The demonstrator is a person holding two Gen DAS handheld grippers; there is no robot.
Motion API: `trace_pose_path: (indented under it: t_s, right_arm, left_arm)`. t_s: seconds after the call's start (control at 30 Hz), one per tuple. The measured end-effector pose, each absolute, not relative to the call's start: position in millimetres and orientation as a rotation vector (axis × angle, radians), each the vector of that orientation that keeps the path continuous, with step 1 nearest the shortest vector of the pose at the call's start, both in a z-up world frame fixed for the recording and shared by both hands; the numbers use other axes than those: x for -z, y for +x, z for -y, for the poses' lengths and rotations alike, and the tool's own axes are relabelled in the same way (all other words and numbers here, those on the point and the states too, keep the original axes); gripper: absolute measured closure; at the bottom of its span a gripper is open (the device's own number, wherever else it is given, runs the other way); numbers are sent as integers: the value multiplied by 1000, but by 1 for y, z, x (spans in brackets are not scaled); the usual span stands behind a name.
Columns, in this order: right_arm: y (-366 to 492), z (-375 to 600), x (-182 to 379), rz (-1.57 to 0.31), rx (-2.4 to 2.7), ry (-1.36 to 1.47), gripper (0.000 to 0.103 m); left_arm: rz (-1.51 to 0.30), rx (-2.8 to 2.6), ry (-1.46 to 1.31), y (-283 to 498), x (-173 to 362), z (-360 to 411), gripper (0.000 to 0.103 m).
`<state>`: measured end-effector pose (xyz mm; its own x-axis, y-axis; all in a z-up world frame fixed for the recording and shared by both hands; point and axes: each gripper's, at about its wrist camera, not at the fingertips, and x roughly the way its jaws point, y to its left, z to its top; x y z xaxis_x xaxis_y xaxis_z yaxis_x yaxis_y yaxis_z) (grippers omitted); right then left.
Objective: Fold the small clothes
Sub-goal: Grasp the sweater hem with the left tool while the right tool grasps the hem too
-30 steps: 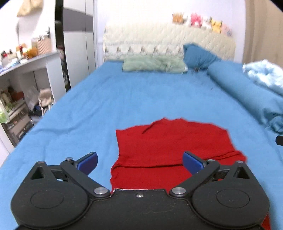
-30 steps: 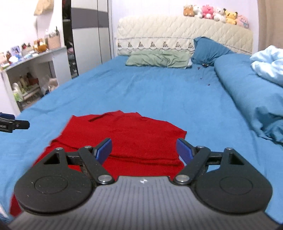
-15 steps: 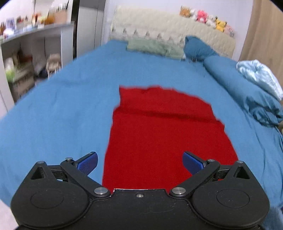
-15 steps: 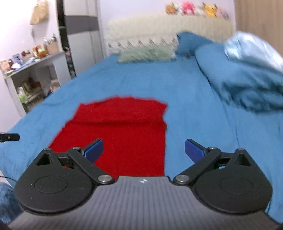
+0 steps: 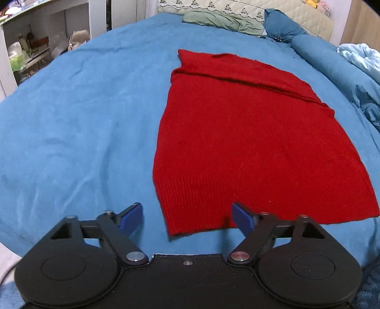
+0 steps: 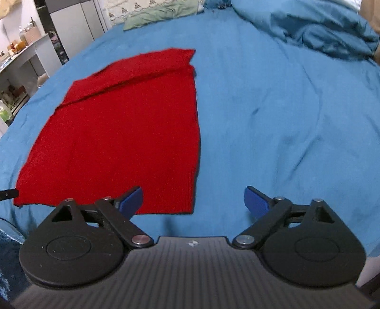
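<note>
Sweater (image 5: 249,142) flat on bed (image 5: 83,107), claws apart

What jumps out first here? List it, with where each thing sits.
A red garment lies flat in the middle of the blue bed, its far end folded over in a band. The left gripper hangs open over the near left corner of the hem, and the right gripper hangs open over the near right corner. A rumpled blue duvet lies heaped along the bed's right side.

The shelf (image 5: 28,54) clutter at the bed's left side is too small to name. The quilt (image 6: 320,31) blurs at the far right corner, and the headboard (image 5: 261,12) is cut off on top.
</note>
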<state>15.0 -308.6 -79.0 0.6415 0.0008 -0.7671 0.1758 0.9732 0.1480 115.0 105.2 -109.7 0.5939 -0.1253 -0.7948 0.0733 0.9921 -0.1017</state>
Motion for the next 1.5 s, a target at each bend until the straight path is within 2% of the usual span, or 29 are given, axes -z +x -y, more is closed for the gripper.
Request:
trace_pose_path:
  t_s: [0.1,0.37,0.4,0.43,0.5,0.53,0.6,0.63,0.83,1.07,1.3,1.5]
  right_arm:
    - [20,306,96,-886,118,227,12]
    - [31,290,121,-894,128,214,34]
    - [33,288,122,-893,128,207,41]
    - [35,286,123,-894,127,203,53]
    - [38,285,124,-896,114,201,65]
    - [39,283,124,-896,109,197,72]
    - [40,280,123,-895,108,182,78]
    - [40,280,123,-893,107,179,82]
    - [36,294,110,-873,77,271,83]
    - [42,318,50,-739,-17,423,84]
    - [125,340,-25,-569,-82,496,84]
    - [259,353,-61,-501,-36,472,84]
  left_arm:
    - [-932,122,-72,113,120,-107,31]
    - [-932,107,-54,119,128,-104,35]
    - [-935,104,-63,120,129,-105,36]
    - [-936,101,-71,121,130,-105,38]
    - [-935,99,-78,121,129,-106,46]
    - [-936,102,-80,121,128,-107,56]
    - [-939,119,-88,120,125,-107,74]
    - [-938,125,-88,119,123,-107,91]
    - [-913,143,-115,116,103,-110,97]
    - [-738,195,-186,142,29,-107,97]
    - [-577,163,-194,248,-31,-94,97]
    - [-546,61,-205,381,-30,-76,97]
